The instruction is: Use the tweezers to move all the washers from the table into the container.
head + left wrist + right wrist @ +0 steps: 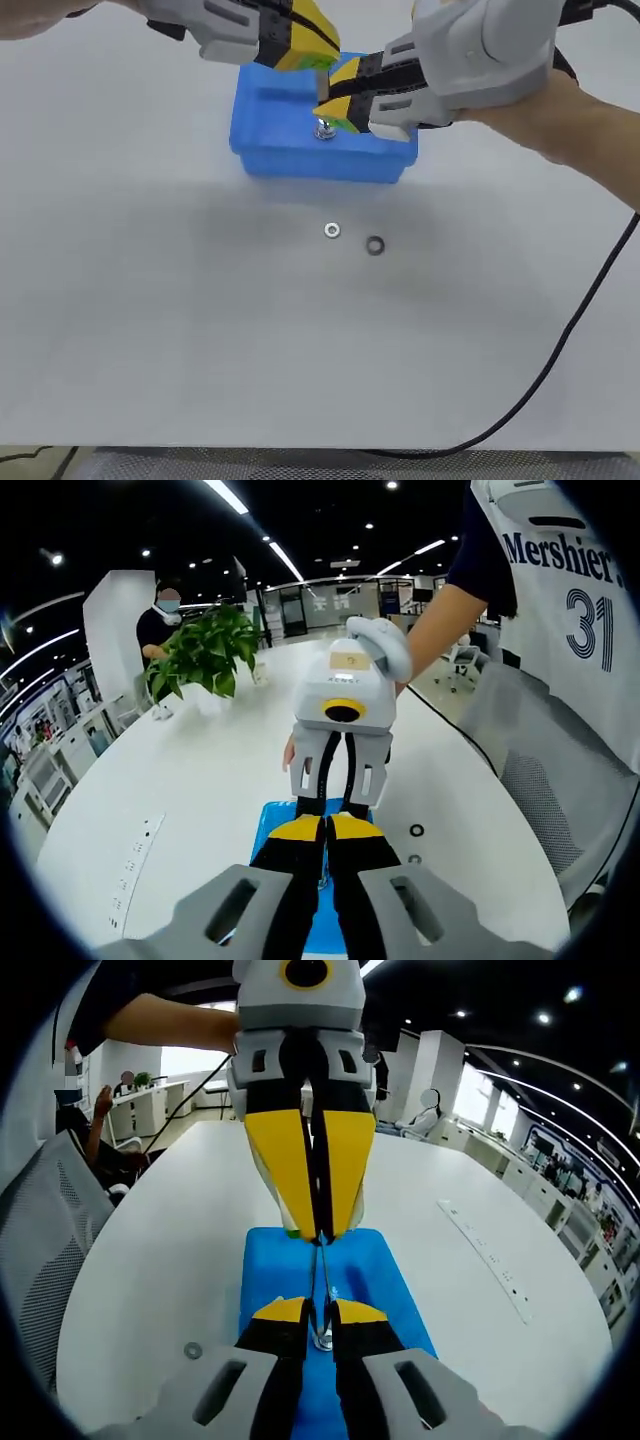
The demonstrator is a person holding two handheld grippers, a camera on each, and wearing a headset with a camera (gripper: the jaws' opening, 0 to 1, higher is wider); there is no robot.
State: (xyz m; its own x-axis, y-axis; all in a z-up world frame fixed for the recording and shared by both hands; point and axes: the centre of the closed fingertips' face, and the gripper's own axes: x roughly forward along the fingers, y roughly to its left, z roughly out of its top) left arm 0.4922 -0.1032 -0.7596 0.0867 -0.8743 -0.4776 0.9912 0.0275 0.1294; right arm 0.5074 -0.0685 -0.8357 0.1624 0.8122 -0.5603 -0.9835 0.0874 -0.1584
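Note:
A blue container [270,130] stands at the far middle of the white table [150,320]. Both grippers meet nose to nose above it. Thin metal tweezers [320,1270] run between them. My left gripper [318,60] is shut on one end and my right gripper [328,104] is shut on them lower down. A small shiny piece [325,128], seemingly a washer, sits at the tweezers' tip over the container. Two washers lie on the table in front: a silver washer [332,231] and a darker washer [375,245]. In the right gripper view my right gripper [320,1312] faces the left gripper [320,1232].
A black cable [560,350] trails from the right hand across the table's right side to the front edge. A potted plant [205,655] and a person stand far off past the table. A strip of sockets [490,1250] lies on the tabletop.

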